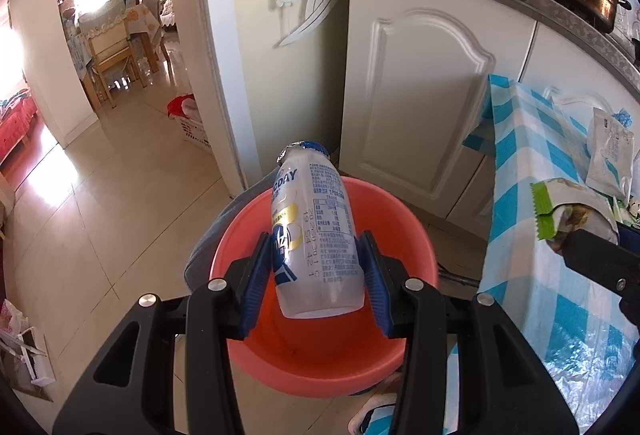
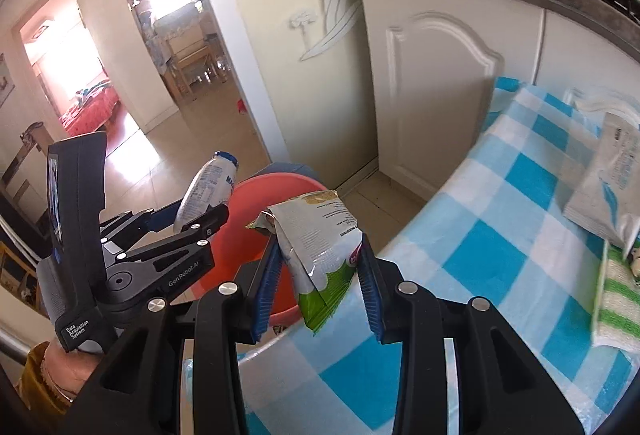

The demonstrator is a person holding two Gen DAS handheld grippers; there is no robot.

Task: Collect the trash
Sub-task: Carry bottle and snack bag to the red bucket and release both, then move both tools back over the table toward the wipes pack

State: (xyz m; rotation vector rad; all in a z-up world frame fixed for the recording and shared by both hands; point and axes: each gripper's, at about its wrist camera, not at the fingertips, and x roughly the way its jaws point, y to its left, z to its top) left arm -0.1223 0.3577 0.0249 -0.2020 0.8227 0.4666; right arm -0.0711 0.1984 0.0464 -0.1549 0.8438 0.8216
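My left camera rides on my left gripper [image 1: 316, 275], looking steeply down along its fingers, close above the orange bucket [image 1: 320, 355]. My right camera looks down along my right gripper [image 2: 320, 283] from nearer the checked table [image 2: 500, 255], with my left tongs at its left. Both share the bucket, table, white cabinet [image 1: 420, 95] and far doorway.

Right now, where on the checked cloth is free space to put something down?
The checked cloth is bare between the right gripper and the white packet. Its far right is crowded: that packet and a green-striped cloth. The orange bucket looks empty.
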